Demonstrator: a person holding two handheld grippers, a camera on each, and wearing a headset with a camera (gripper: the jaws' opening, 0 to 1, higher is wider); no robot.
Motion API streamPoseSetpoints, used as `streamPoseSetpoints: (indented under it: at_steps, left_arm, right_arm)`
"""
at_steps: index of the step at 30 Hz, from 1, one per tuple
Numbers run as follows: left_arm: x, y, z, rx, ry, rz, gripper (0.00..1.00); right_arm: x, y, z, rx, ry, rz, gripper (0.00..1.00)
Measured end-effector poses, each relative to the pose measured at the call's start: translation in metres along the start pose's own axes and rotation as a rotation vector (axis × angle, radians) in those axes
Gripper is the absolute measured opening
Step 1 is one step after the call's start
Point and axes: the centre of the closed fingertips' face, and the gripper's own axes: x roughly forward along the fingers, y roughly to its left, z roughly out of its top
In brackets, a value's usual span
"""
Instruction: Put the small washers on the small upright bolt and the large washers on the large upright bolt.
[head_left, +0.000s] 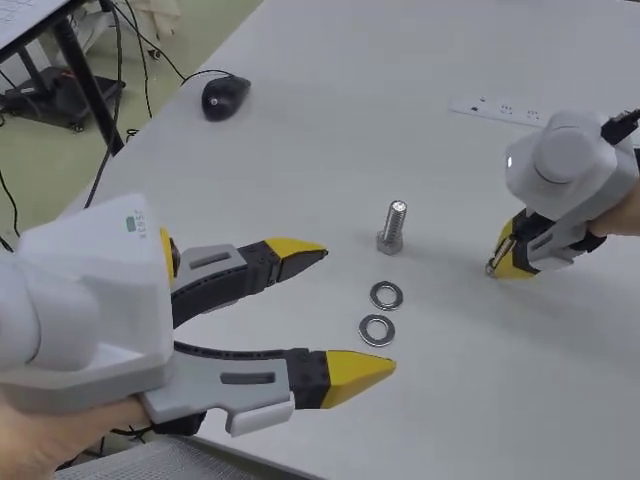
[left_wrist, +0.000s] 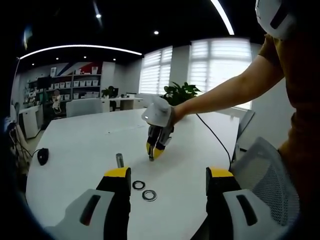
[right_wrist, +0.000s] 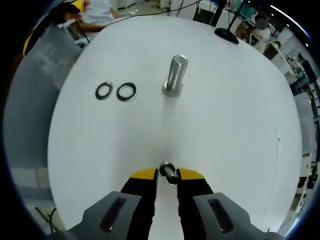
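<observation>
Clamping small bolt (right_wrist: 168, 173), right gripper (right_wrist: 167, 176); bolt mostly hidden.

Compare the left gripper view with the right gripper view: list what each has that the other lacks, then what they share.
Left gripper view: the person's arm and bright windows. Right gripper view: a small bolt pinched in the right gripper. Both: the large bolt upright, two washers lying near it, the mouse, the table.

Two washers (head_left: 375, 296) side by side, just before upright bolt (head_left: 394, 228)
</observation>
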Motion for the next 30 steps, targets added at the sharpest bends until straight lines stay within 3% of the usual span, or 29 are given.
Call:
streamPoseSetpoints:
  at_steps: [9, 17, 22, 30]
  left_arm:
    - [-0.003, 0.0, 0.0, 0.008, 0.0, 0.003, 0.6]
    - [-0.005, -0.008, 0.002, 0.03, 0.005, -0.009, 0.6]
    - [-0.008, -0.013, 0.006, 0.047, 0.005, -0.016, 0.6]
    - [-0.013, -0.02, 0.005, 0.058, 0.011, -0.017, 0.6]
  right_arm:
    - [-0.011, 0.006, -0.002, 0.023, -0.018, -0.007, 0.18]
    - [-0.028, 0.019, -0.009, 0.047, -0.03, -0.036, 0.18]
    - [-0.033, 0.039, -0.008, 0.063, -0.048, -0.035, 0.18]
    - [-0.028, 0.068, 0.0, 0.06, -0.069, -0.014, 0.18]
